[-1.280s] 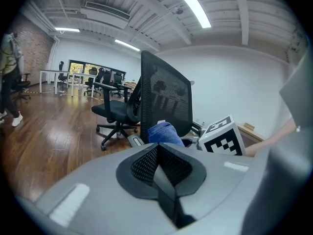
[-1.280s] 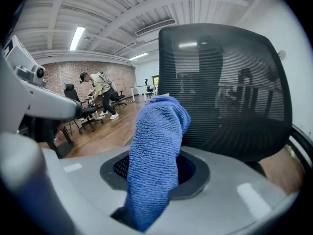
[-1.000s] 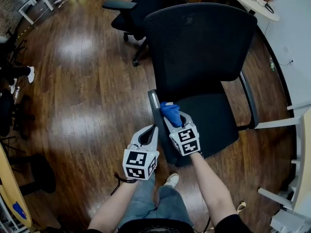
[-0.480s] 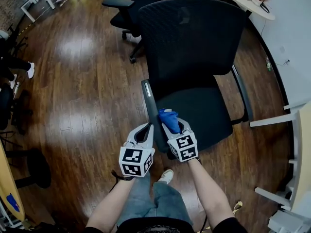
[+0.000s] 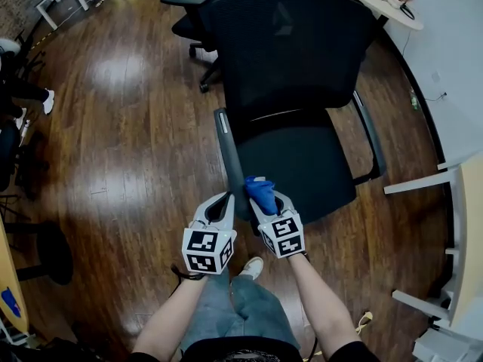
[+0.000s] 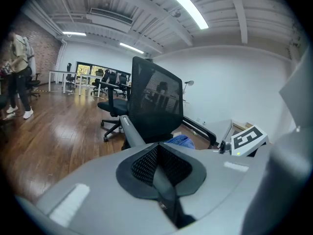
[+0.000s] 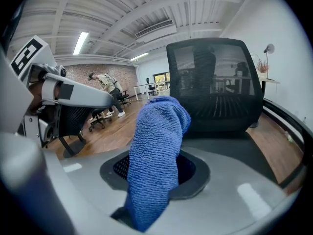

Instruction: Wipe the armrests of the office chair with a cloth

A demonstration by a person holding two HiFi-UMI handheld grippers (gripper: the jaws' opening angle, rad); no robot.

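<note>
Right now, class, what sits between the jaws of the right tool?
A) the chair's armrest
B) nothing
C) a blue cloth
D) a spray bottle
C: the right gripper view shows the right tool shut on a blue cloth, which sticks up out of its jaws.

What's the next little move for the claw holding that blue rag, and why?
Probably ease the right claw down so the blue cloth presses on the near armrest, then slide it toward the backrest. The cloth is clamped in that claw right at the armrest's front end, with most of the armrest ahead of it; whether it touches yet is unclear.
</note>
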